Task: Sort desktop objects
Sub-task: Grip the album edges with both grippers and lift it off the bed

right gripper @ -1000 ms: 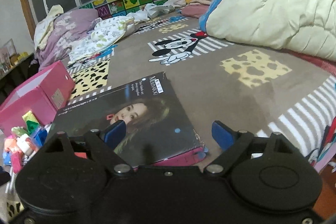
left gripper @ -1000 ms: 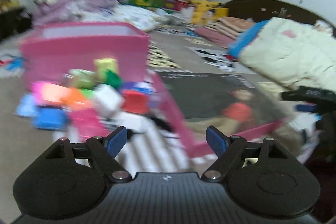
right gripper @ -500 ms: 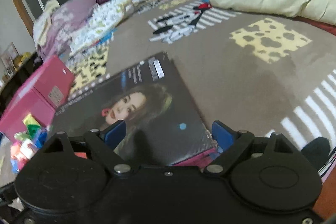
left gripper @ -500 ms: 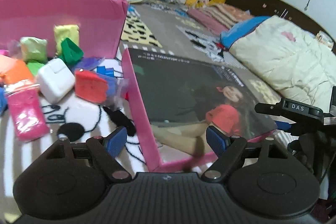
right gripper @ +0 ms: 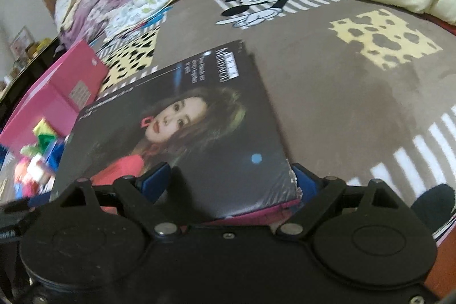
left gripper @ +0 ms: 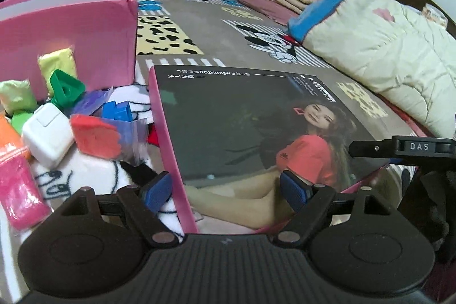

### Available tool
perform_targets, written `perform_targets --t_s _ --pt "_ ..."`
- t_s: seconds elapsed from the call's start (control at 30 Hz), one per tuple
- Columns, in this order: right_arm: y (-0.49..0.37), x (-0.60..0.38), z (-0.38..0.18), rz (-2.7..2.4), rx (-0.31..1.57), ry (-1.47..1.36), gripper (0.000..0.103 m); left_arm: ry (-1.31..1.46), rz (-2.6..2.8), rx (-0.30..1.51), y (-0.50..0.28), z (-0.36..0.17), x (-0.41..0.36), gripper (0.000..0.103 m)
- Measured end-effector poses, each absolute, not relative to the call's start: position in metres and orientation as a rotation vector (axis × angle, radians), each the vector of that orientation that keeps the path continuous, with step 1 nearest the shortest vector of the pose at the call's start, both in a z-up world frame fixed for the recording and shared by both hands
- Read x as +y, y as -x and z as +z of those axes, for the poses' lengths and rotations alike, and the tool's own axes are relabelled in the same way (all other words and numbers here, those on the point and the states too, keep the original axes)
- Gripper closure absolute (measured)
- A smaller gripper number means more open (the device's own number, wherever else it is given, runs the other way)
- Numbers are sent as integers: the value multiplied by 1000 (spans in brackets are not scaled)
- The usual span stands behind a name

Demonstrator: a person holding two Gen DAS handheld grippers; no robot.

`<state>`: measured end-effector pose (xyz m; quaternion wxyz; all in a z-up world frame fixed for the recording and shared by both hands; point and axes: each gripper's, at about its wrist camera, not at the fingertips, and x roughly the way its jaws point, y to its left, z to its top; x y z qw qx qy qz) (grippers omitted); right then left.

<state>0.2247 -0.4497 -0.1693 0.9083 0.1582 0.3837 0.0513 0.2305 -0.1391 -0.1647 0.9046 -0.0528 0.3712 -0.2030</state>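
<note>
Left claw (left gripper: 226,191) has swung from the toy pile to the flat pink-edged dark photo box (left gripper: 256,133), wide open, empty; right claw (right gripper: 232,181) also wide open, straddling the box's lower-right corner (right gripper: 199,133).

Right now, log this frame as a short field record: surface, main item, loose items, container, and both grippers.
surface: patterned cartoon blanket
main item: flat pink-edged box lid with a portrait print, lying face up
loose items: white charger block, red clay pack, green triangle mould, pink clay pack, heaped left of the lid
container: open pink box, behind the heap
left gripper: open, over the lid's near left corner, gripping nothing
right gripper: open, over the lid's near right corner, gripping nothing
</note>
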Motion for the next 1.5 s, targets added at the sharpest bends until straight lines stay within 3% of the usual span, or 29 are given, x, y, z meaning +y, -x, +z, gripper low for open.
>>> perform_targets --t_s 0.8,1.5 --pt "-148 -418 -88 178 645 -189 11 170 -462 674 -175 -101 -105 19" --pt "-172 -316 -46 360 580 -97 11 240 -299 573 -144 -65 2 19"
